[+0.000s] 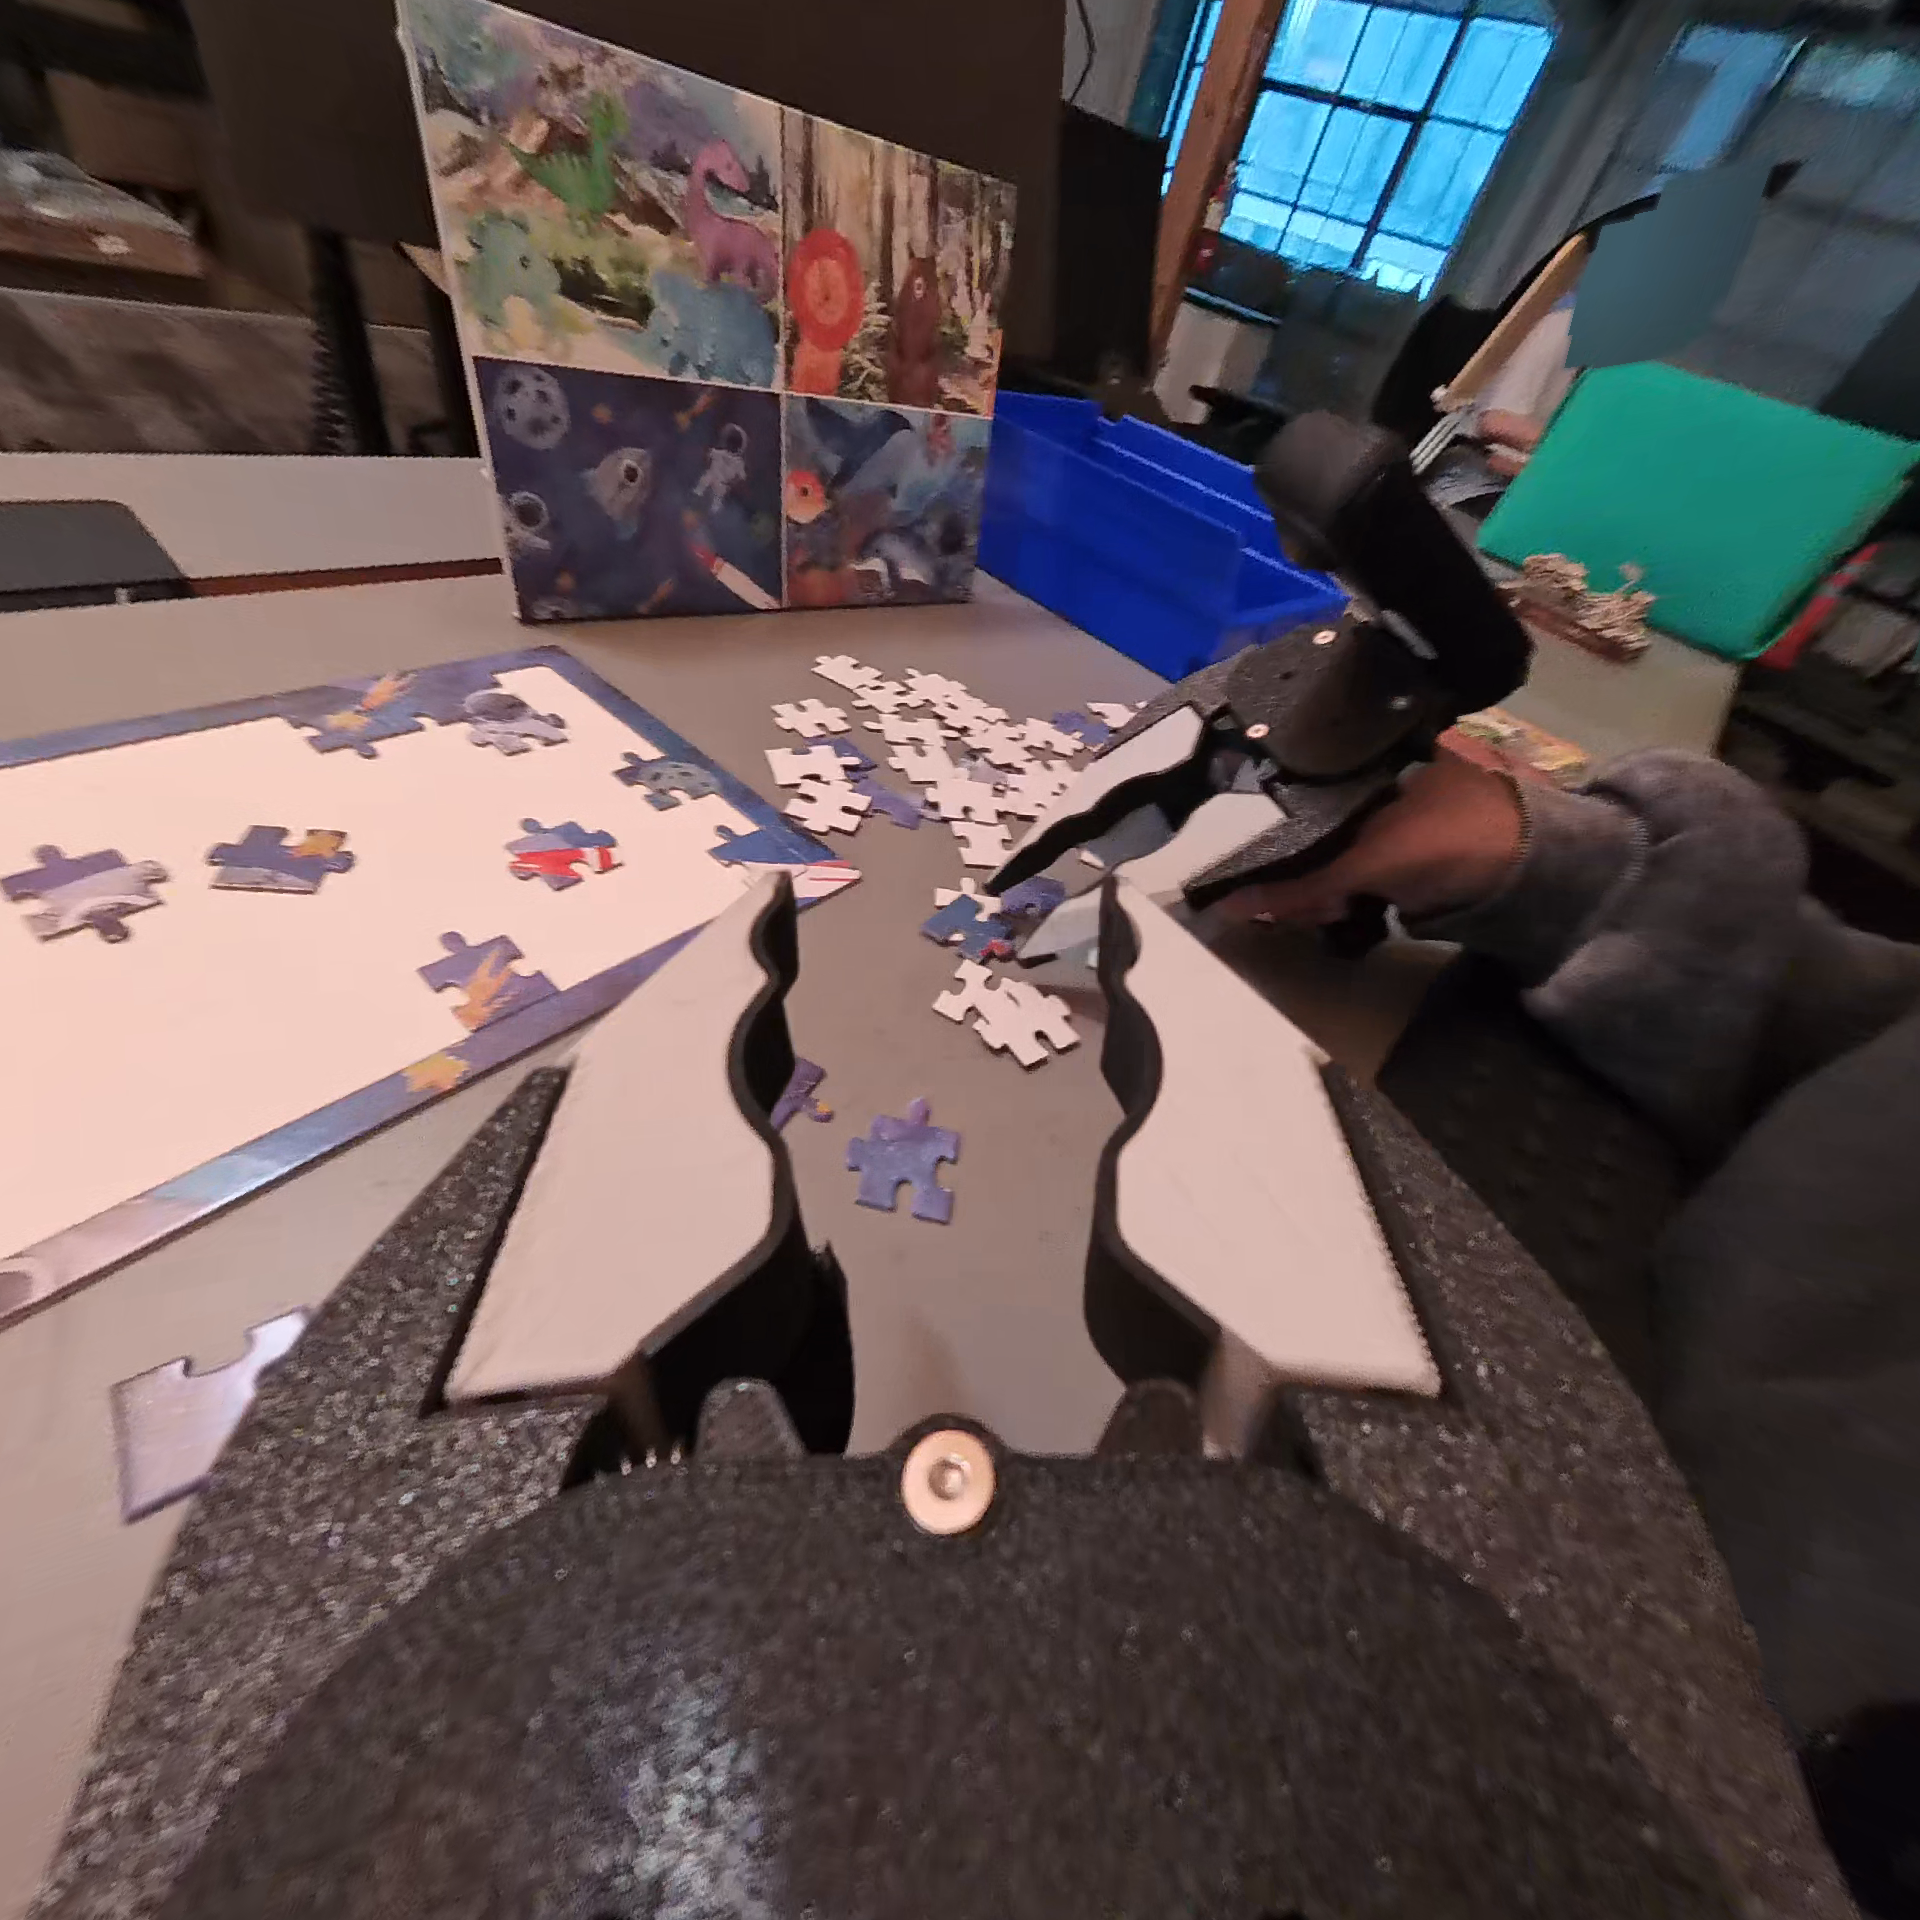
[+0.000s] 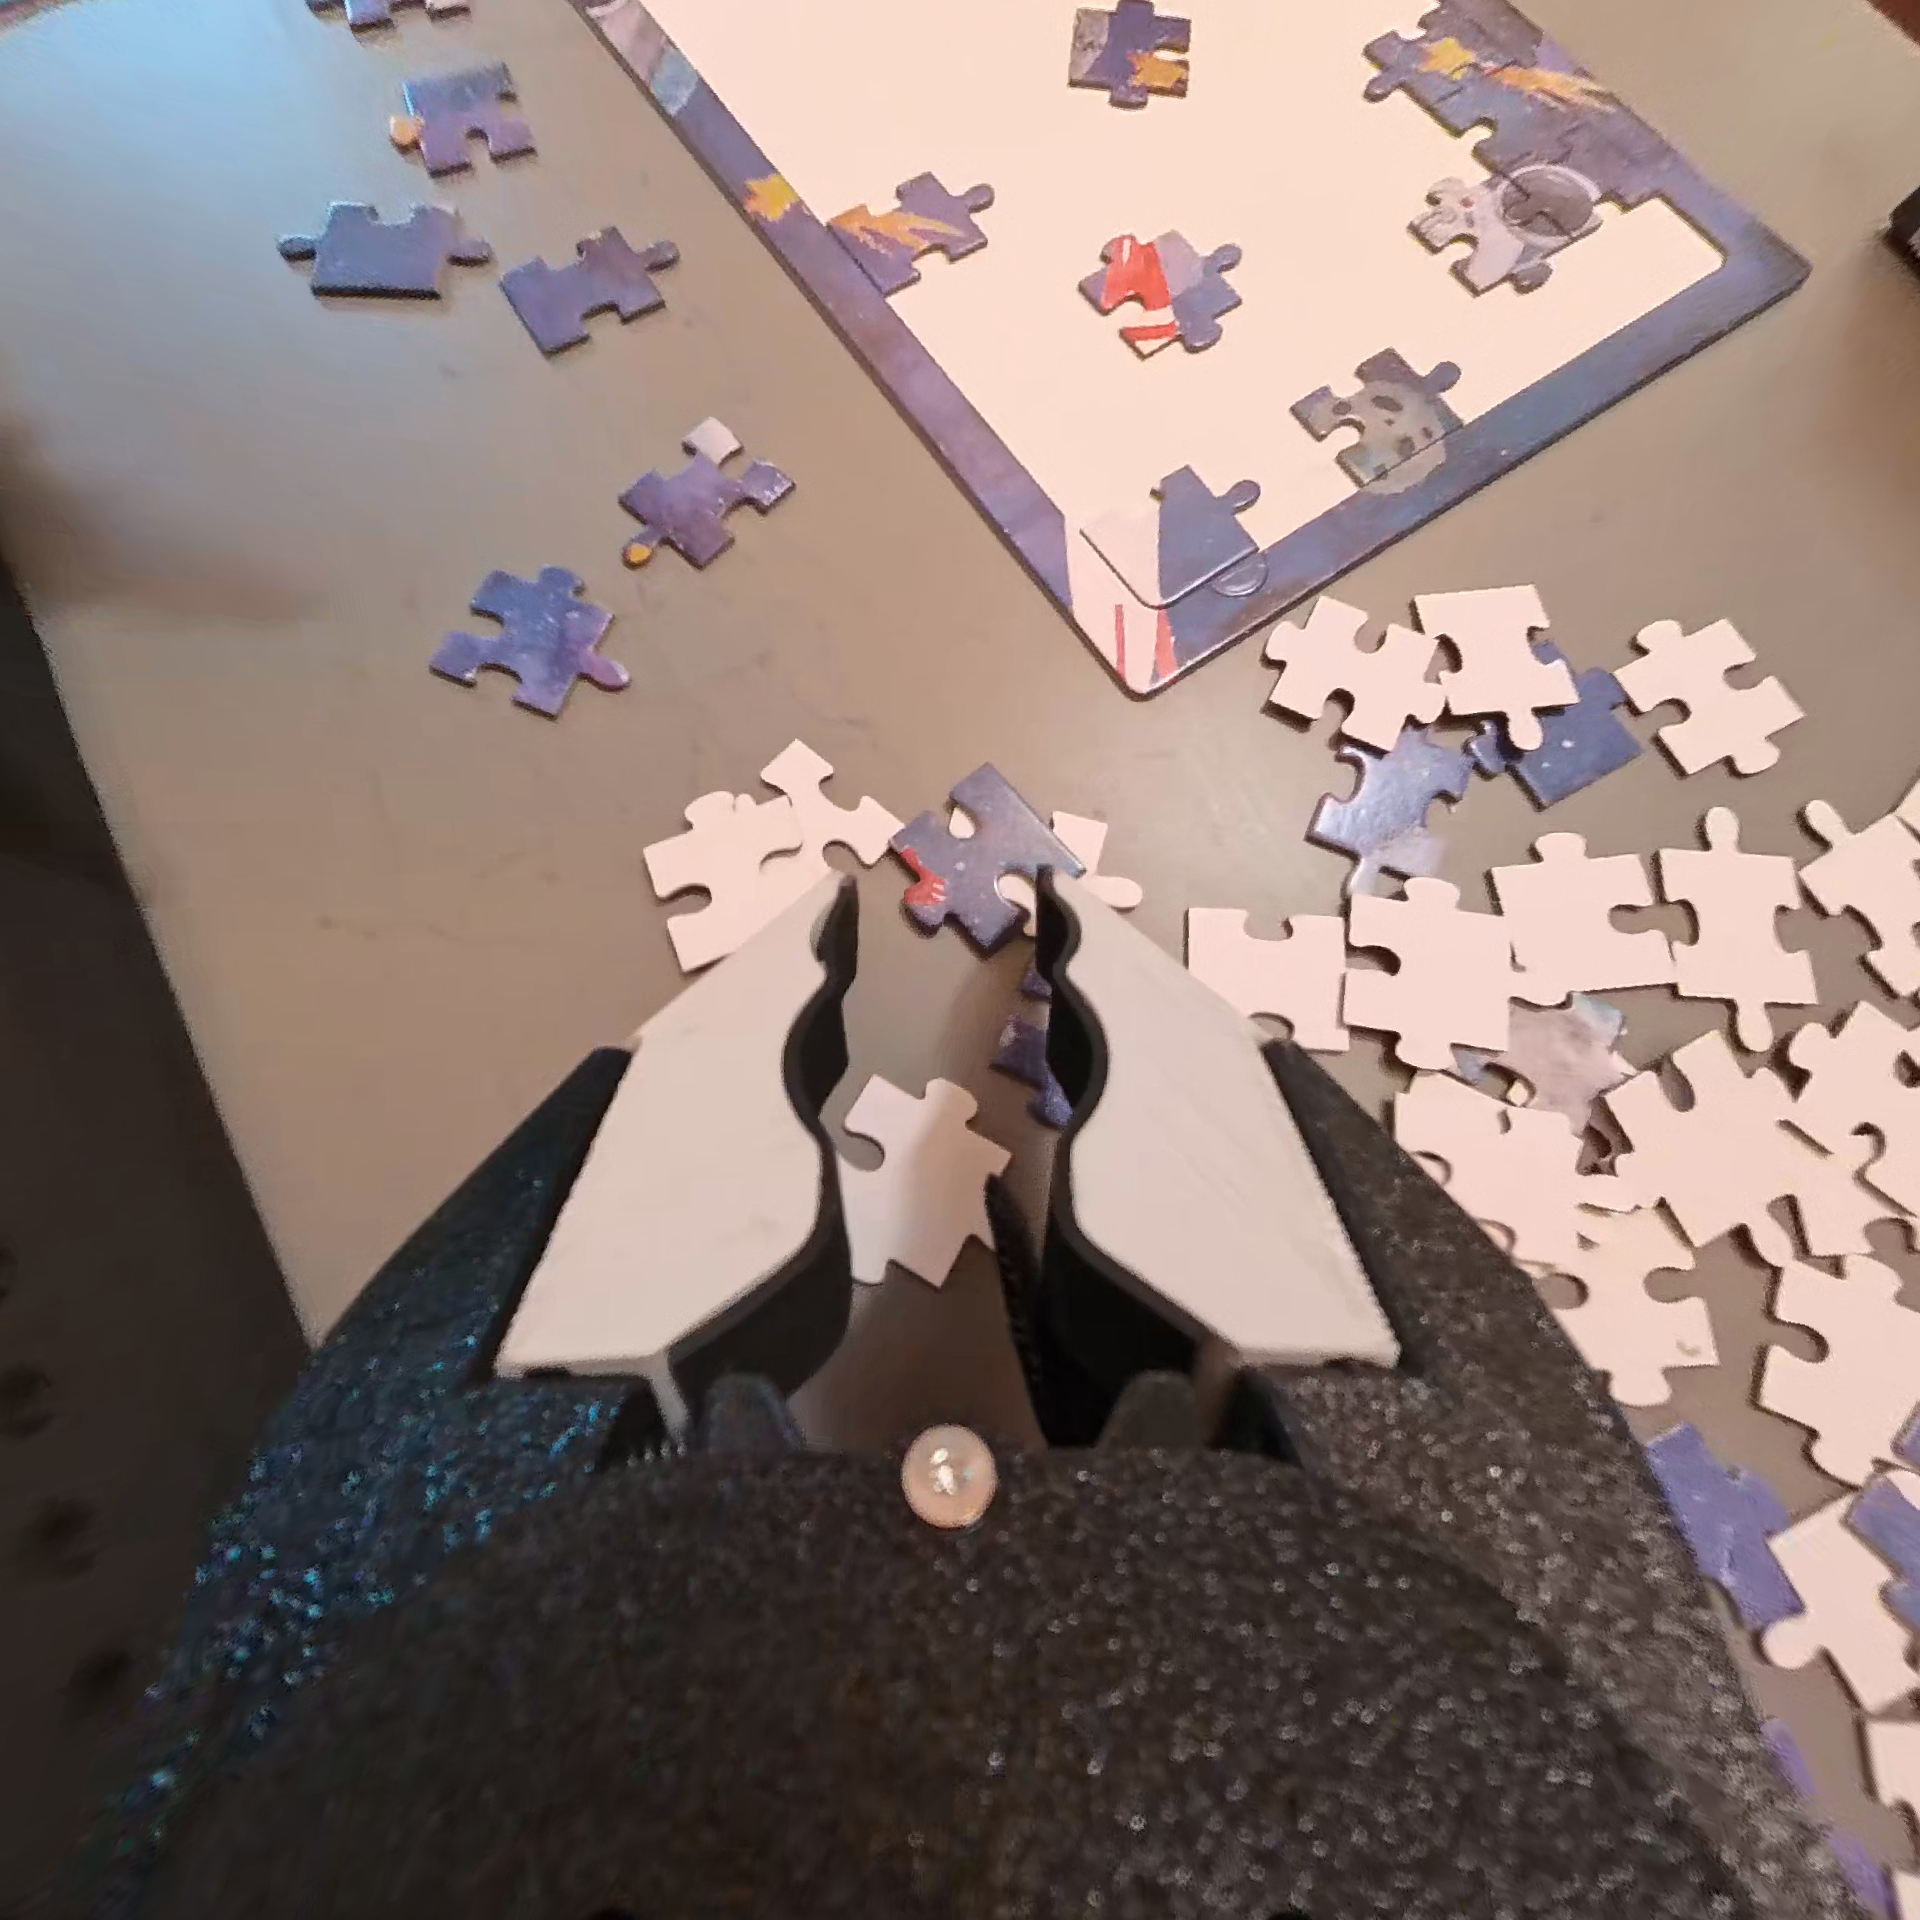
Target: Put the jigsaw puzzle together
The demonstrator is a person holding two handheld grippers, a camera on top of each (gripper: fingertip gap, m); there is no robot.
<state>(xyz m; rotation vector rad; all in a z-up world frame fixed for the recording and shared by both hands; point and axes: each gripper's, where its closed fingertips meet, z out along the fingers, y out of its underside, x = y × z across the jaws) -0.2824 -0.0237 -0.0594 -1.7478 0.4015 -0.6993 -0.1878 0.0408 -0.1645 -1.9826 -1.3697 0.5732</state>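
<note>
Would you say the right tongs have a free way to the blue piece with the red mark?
Probably yes: the right tongs are open right at the blue piece, with nothing between them.

Dim indoor light, soft blur (fisheye-bent edges).

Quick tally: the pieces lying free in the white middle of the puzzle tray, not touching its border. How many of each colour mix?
Blue-and-red piece: 1
Blue-and-orange piece: 1
Blue-and-pale-grey piece: 1
Total: 3
</note>
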